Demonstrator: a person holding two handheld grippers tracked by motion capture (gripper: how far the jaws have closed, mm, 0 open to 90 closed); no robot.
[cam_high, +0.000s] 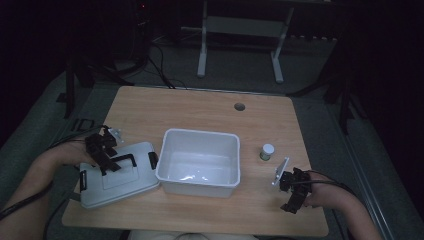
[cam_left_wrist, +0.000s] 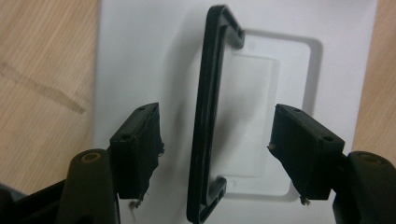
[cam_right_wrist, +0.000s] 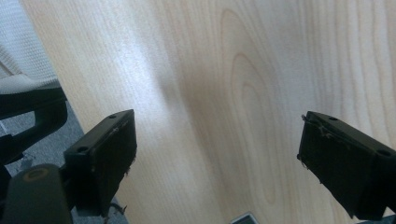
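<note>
A white lid (cam_high: 119, 174) with a black handle (cam_high: 120, 161) lies flat at the table's left, beside an open white bin (cam_high: 199, 161). My left gripper (cam_high: 109, 159) hovers over the lid, open. In the left gripper view the handle (cam_left_wrist: 208, 116) stands between the two jaws, touching neither, with the lid (cam_left_wrist: 140, 56) below. My right gripper (cam_high: 292, 192) is open at the table's right front, pointing down at bare wood (cam_right_wrist: 224, 93) with nothing between its jaws. A small white-capped bottle (cam_high: 267, 151) stands between the bin and the right gripper.
The wooden table (cam_high: 200, 107) has a cable hole (cam_high: 239, 106) at the back. A white desk frame (cam_high: 240, 30) stands on the floor beyond. Black clips (cam_high: 153, 159) sit on the lid's ends. A chair edge (cam_right_wrist: 28, 88) shows past the table's rim.
</note>
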